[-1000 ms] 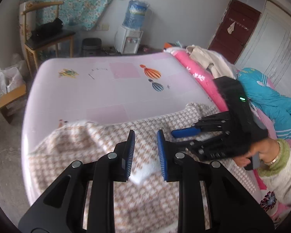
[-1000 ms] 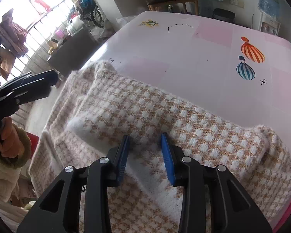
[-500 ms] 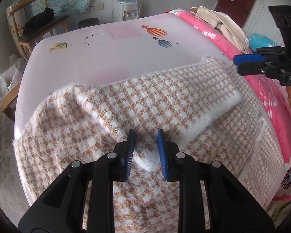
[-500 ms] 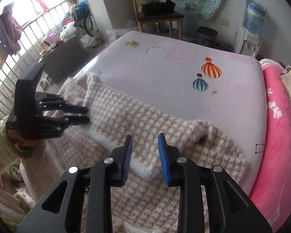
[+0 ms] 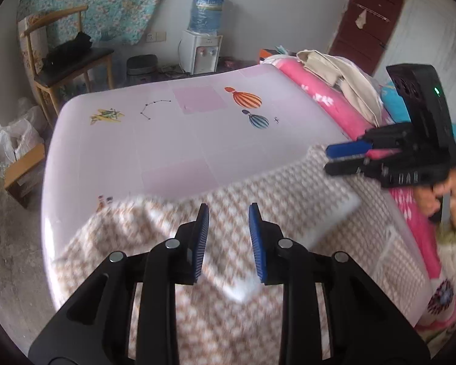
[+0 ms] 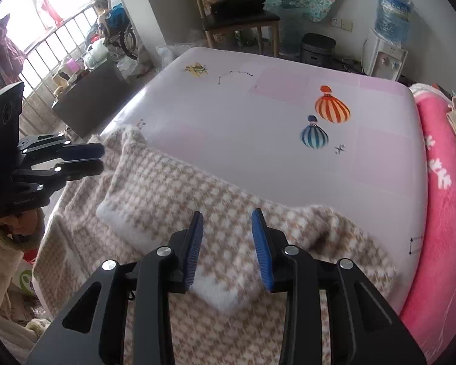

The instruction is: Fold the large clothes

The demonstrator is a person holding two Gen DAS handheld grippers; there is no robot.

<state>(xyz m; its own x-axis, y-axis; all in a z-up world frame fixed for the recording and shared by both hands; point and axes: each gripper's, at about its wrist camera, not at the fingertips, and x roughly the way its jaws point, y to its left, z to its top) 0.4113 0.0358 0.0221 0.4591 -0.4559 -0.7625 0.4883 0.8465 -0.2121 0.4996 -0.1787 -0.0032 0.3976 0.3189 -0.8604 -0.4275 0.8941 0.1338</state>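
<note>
A tan-and-white houndstooth sweater [image 5: 273,197] [image 6: 167,188] lies spread over the near end of the bed, with a sleeve folded across it. My left gripper [image 5: 228,210] hovers just above it with its pads parted. A white cuff corner [image 5: 243,292] lies below the gap and is not pinched. My right gripper [image 6: 228,213] is opening over another white cuff corner [image 6: 222,295], and nothing is pressed between its pads. Each gripper shows in the other's view: the right gripper [image 5: 334,159] over the sweater's right edge and the left gripper [image 6: 100,159] over its left edge. Both are empty.
The lilac bed sheet [image 5: 167,152] [image 6: 243,121] with balloon prints stretches beyond the sweater. A pink blanket [image 5: 319,103] [image 6: 440,182] with piled clothes runs along the right side. A wooden chair [image 5: 70,60] and a water dispenser [image 5: 202,51] stand behind the bed.
Both pairs of jaws stand wider than half a second ago, and the white cuff corners now lie below the pads. The right gripper has lifted a little. The left view has tipped up.
</note>
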